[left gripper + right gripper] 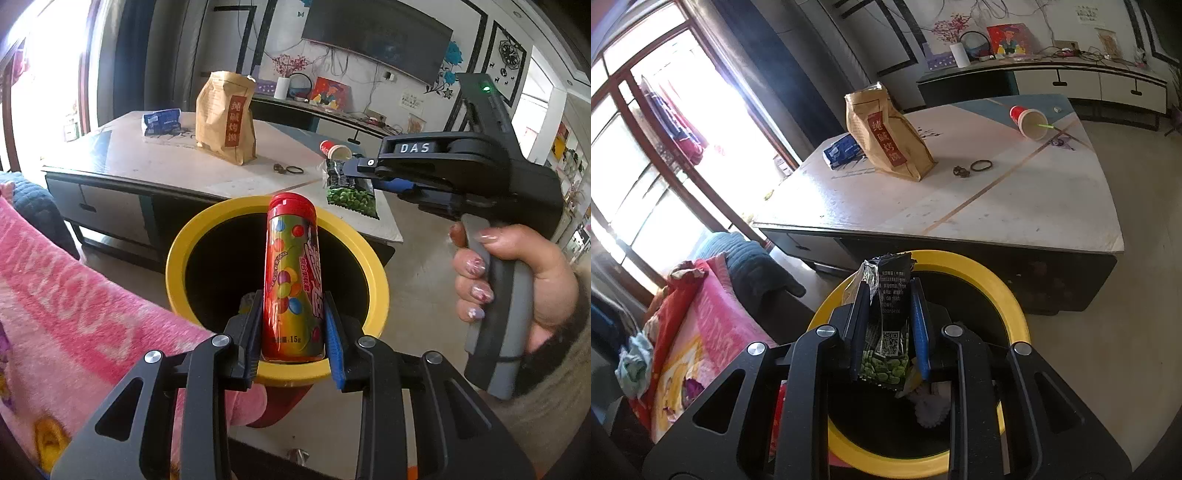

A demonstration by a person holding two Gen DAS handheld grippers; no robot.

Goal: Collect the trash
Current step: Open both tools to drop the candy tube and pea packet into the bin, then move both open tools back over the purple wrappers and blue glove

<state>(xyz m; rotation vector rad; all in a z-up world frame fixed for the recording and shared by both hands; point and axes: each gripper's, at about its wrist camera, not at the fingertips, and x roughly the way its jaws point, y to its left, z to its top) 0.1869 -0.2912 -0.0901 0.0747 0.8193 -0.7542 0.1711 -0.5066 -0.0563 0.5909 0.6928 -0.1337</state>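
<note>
**Over the yellow bin, both claws loaded**

Above the yellow-rimmed bin (373,273), the left gripper (293,332) is clamped on a red candy tube (291,280), held upright over the opening. The right gripper (890,328) pinches a green pea snack packet (886,332) over the same bin. Beyond the bin, on the table (997,206), stand a brown paper bag (886,136) and, lying tipped, a red paper cup (1028,120).
</note>
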